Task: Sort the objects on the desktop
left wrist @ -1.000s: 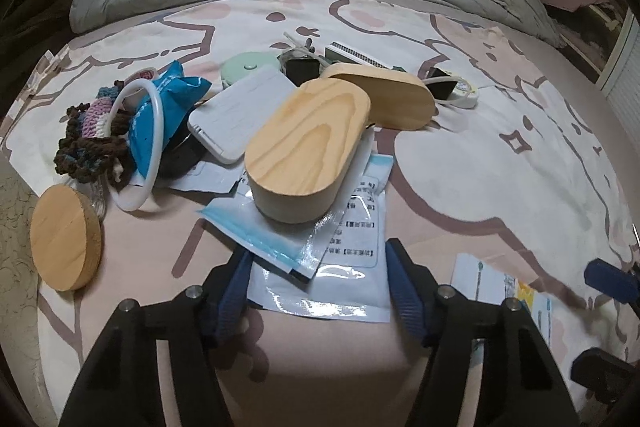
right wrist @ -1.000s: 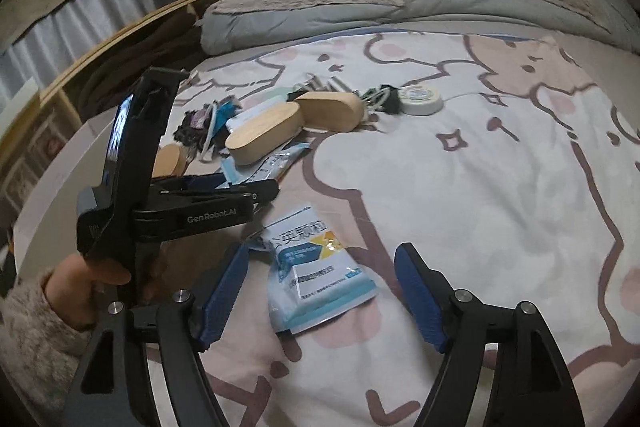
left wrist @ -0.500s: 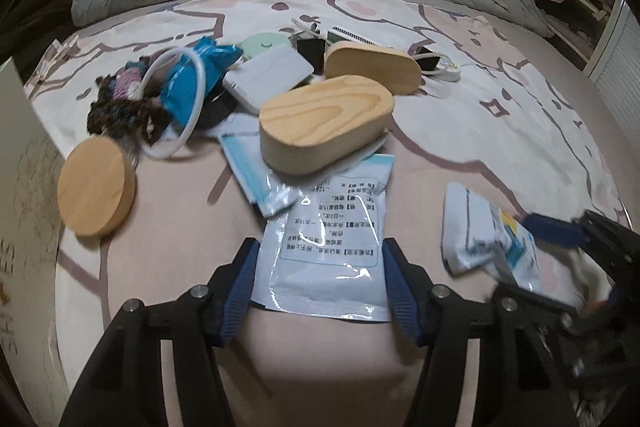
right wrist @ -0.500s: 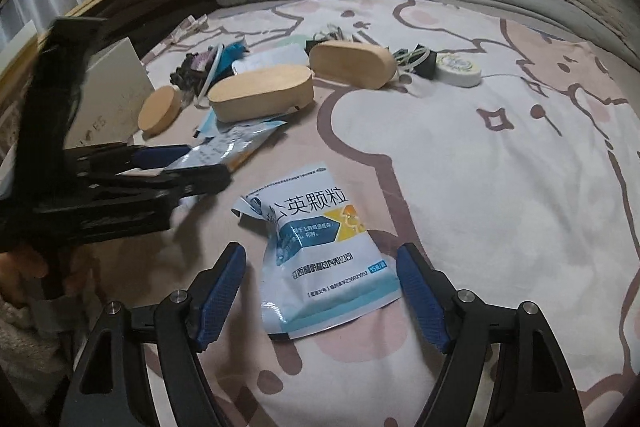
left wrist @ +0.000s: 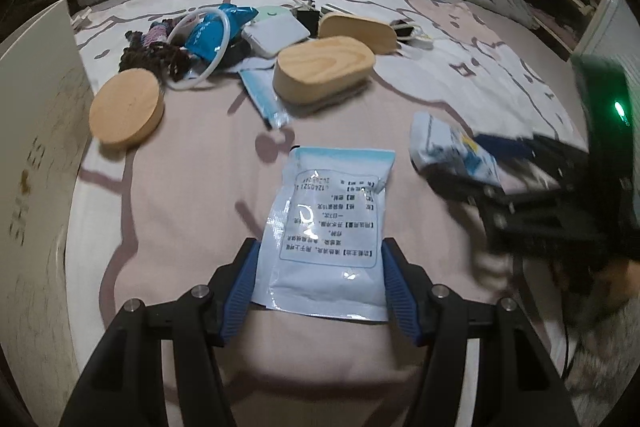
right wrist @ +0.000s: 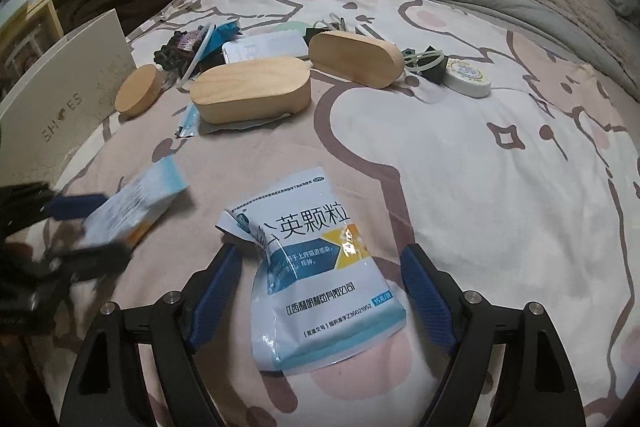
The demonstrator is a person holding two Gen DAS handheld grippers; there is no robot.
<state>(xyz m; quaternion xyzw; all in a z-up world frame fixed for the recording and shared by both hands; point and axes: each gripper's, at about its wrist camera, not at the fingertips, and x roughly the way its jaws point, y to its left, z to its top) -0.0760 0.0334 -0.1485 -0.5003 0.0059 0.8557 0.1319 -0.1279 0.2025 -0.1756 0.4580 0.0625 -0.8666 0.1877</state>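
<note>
Patterned bedsheet (left wrist: 480,75): clutter at far end. Two oval wooden boxes (right wrist: 251,91). Left gripper (left wrist: 318,281) pinching a pale-blue medicine sachet (left wrist: 328,235). Right gripper (right wrist: 320,291) spread, jaws just opening, straddling a printed granule packet (right wrist: 320,279) lying on the sheet.

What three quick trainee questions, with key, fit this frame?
1. True or false: the left tool is shut on the pale blue-and-white foil sachet.
2. What lies between the open fingers of the right tool? A) a round wooden disc; B) a white sachet with blue and yellow print; C) a small white tin.
3. How many oval light-wood boxes lie on the patterned bedsheet?

Key: 1 true; 2 B; 3 two.
</note>
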